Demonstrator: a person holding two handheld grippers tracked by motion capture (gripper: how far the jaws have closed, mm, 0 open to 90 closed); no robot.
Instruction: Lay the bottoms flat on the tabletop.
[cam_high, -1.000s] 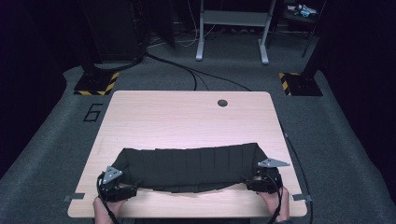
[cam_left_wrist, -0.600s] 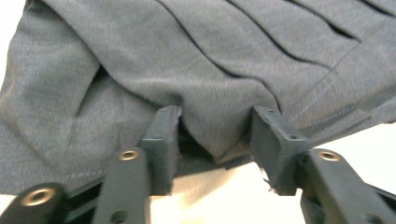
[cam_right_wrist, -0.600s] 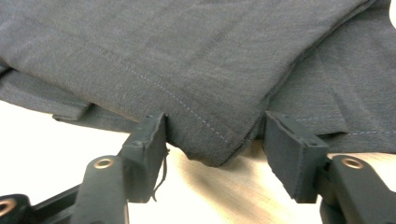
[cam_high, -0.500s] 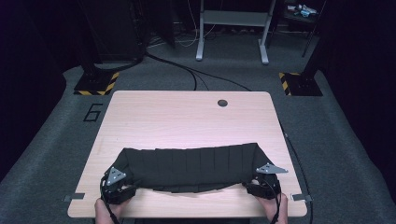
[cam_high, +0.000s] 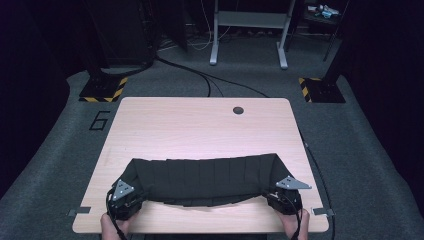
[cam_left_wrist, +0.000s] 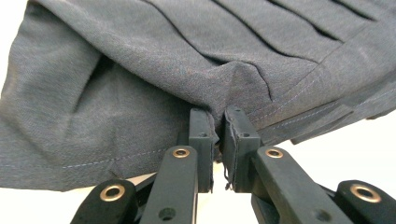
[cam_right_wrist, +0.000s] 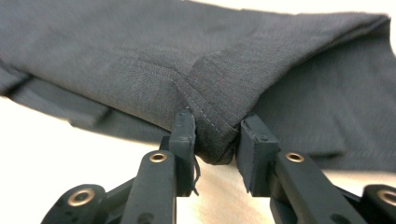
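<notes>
A dark pleated cloth (cam_high: 202, 179) spans the lower frame on the wooden table (cam_high: 200, 125); the left gripper (cam_high: 122, 199) and right gripper (cam_high: 286, 196) each pinch a corner (hems bunched between jaws).

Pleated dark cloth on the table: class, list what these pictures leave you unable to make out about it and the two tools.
- What garment the pleated dark cloth is: high view, too small; both gripper views cut it off at their edges.
- Its underside: hidden against the table.
- Cloth between the left tool jaws: hidden by their pads.
- How many layers the right tool pinches: folded hem covers them.
- Hands: cut off by the bottom edge, high view.
</notes>
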